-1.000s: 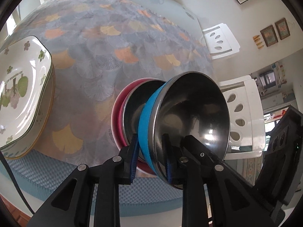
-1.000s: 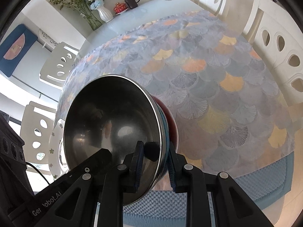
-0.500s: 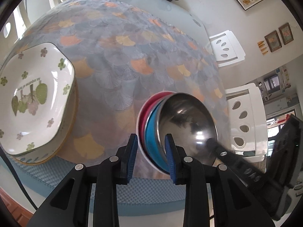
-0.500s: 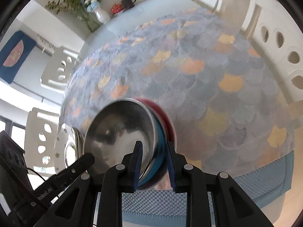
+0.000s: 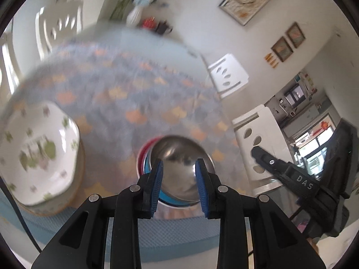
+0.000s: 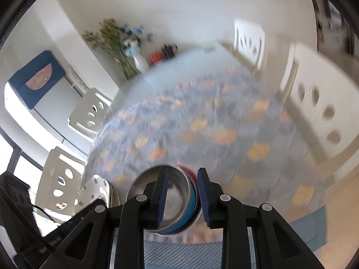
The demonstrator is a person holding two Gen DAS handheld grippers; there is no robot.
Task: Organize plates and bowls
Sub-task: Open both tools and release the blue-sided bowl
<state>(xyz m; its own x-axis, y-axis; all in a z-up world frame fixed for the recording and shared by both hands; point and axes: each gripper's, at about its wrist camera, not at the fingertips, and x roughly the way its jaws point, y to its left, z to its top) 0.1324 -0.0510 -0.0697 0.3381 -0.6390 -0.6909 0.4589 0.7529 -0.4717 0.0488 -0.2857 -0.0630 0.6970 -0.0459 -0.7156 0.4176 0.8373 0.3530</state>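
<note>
The steel bowl [image 5: 179,157] sits nested in a blue bowl [image 5: 148,168], which in turn rests inside a red bowl [image 5: 143,150], the stack standing near the front edge of the bench [image 5: 134,85] on its scallop-patterned cloth [image 5: 157,103]. In the right wrist view the same steel bowl [image 6: 177,192] shows with the blue bowl [image 6: 190,210] under it and the red bowl [image 6: 190,172] peeking out behind.

The left hand-held gripper [image 5: 178,180] hangs above the stack with its blue-padded fingers set moderately apart and nothing between them; it touches no bowl. The right hand-held gripper [image 6: 181,196] likewise stands parted and empty over the stack, and its black body [image 5: 280,170] shows at the right of the left wrist view.

To the left of the bowls, apart from them, lies a white plate with green clover print [image 5: 38,152], stacked on other plates whose rims show beneath it. Part of it appears in the right wrist view [image 6: 94,188] too.

At the far end of the bench stand a white vase of flowers [image 6: 139,62], a red pot [image 6: 156,56] and a dark teapot [image 6: 169,49]. White chairs [image 6: 314,103] ring the bench. Both views are blurred.
</note>
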